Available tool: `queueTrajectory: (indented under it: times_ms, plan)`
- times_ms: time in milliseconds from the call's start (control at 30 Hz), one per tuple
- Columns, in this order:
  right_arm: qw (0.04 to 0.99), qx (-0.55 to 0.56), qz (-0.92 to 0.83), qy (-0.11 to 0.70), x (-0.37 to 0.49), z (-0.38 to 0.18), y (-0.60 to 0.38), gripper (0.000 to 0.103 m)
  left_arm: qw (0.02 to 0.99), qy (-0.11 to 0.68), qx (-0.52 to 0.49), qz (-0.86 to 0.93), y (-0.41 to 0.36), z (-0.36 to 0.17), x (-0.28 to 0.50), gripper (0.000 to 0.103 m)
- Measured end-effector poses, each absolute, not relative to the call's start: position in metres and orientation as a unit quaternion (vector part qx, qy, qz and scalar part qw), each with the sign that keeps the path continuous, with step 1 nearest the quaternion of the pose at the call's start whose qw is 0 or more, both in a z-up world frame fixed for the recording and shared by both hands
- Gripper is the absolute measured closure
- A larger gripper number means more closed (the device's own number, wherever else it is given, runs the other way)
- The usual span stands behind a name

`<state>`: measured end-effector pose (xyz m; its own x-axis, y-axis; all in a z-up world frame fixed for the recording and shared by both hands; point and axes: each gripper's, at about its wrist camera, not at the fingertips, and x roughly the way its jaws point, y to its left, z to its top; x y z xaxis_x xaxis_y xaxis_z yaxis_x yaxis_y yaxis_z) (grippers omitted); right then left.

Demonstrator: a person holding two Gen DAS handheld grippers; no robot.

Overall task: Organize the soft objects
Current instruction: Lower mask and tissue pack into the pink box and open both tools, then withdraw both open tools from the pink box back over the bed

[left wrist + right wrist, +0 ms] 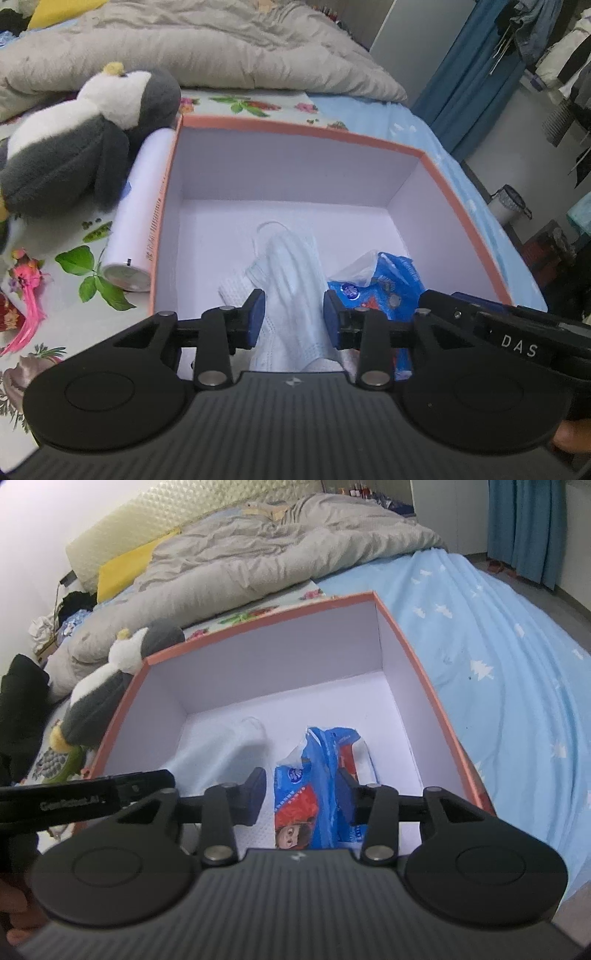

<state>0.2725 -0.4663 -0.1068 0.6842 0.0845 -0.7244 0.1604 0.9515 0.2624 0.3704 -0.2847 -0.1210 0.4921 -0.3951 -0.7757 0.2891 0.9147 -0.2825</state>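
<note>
With both grippers' jaws apart over the orange-rimmed box (288,127), left gripper (294,317) above the face mask (291,266), right gripper (302,795) above the blue tissue pack (317,775), best lift straight up clear without snagging either item.

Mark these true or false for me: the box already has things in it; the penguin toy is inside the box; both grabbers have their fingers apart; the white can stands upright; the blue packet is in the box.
1. The box already has things in it. True: a face mask lies on its floor.
2. The penguin toy is inside the box. False: it lies on the bed outside the box's left wall.
3. Both grabbers have their fingers apart. True: the left gripper and right gripper are open.
4. The white can stands upright. False: it lies on its side against the box.
5. The blue packet is in the box. True.
</note>
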Motion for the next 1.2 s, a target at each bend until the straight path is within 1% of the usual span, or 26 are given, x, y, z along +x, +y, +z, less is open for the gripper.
queueTrajectory:
  times_ms: [300,900,1200]
  plan:
    - [0.917,0.149,-0.016,0.369,0.235,-0.076,-0.452,0.059,0.88,0.425,-0.052,-0.206,-0.267,-0.081,0.322,0.063]
    - [0.94,0.14,0.011,0.312,0.136,-0.02,-0.395,0.058,0.91,0.36,-0.065,-0.197,-0.194,-0.012,0.187,0.063]
    - [0.944,0.126,0.045,0.3,0.092,-0.01,-0.36,0.058,0.916,0.349,-0.08,-0.179,-0.157,-0.008,0.135,0.063]
